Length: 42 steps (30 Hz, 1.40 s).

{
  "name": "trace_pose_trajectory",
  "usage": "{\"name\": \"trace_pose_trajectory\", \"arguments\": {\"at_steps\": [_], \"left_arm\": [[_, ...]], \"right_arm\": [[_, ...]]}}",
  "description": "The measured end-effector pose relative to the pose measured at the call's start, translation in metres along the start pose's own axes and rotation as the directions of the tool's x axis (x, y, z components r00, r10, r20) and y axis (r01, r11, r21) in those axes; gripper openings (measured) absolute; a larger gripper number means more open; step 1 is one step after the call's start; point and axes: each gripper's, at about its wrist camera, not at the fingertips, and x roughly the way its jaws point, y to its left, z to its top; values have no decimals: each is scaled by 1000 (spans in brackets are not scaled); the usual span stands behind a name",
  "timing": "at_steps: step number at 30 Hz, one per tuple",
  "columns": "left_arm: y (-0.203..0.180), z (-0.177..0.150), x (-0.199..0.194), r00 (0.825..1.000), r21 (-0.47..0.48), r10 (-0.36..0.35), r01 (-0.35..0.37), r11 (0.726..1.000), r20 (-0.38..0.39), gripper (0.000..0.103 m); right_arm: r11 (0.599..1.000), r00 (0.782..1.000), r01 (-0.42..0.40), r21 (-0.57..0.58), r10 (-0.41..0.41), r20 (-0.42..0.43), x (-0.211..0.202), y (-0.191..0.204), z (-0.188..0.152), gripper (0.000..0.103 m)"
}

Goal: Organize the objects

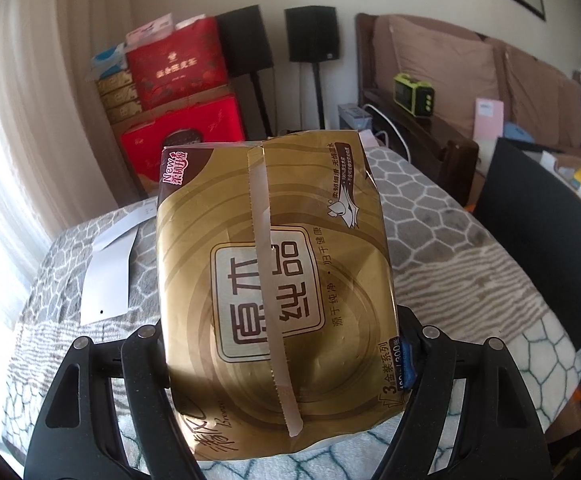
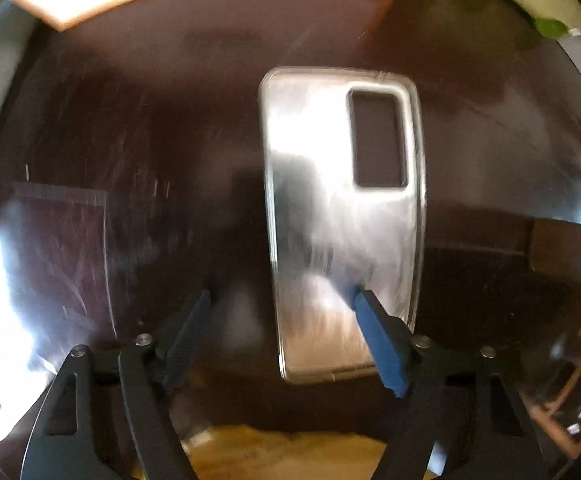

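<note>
Tissue pack [image 1: 274, 280] pinched in the left gripper [image 1: 284, 360]; the right gripper [image 2: 282, 304] hangs spread over a clear phone case [image 2: 342, 220].

Only the left wrist view shows the gold pack, clamped at its near end between both fingers and held above the near edge of a grey patterned bedspread [image 1: 442, 240]. Only the right wrist view, blurred, shows the case lying flat on a dark glossy tabletop [image 2: 150, 140], its near end partly between the parted jaws, the blue pad [image 2: 382, 344] over its right edge; whether it touches I cannot tell.
</note>
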Motion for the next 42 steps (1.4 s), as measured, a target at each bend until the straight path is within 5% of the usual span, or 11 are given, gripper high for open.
{"name": "trace_pose_trajectory", "arguments": {"at_steps": [3,5,7,8,9,17,26,30,36,42], "left_arm": [[-10,3,-1,1000,12,-5,5,1000,2,74],[-18,4,-2,1000,14,-19,19,1000,7,75],[-25,4,-6,999,30,-31,30,999,19,75],[-29,4,-8,999,43,-37,36,998,27,75],[-31,3,-10,999,51,-42,40,998,31,75],[-24,6,-22,996,19,-64,63,998,67,75],[0,13,-36,986,-77,-126,134,988,107,74],[14,14,-50,978,-102,-157,172,980,136,75],[41,11,-73,966,-151,-191,218,964,173,75],[71,11,-92,959,-177,-195,233,956,207,74]], "right_arm": [[998,1000,-10,59,9,28,-5,-8,4,69],[997,998,-6,80,1,64,-13,-13,3,41],[995,998,-41,95,36,58,-19,-15,4,27],[996,998,-46,80,42,53,-21,-13,4,6],[997,998,-47,61,45,41,-21,-9,4,2],[996,994,-65,54,60,87,-63,-19,-4,1],[953,944,-154,259,65,322,-201,-75,-29,1],[928,898,-195,317,39,438,-283,-84,-40,1],[936,787,-180,302,-47,615,-433,-72,-58,1],[943,588,-145,300,-162,793,-586,-44,-75,1]]}}
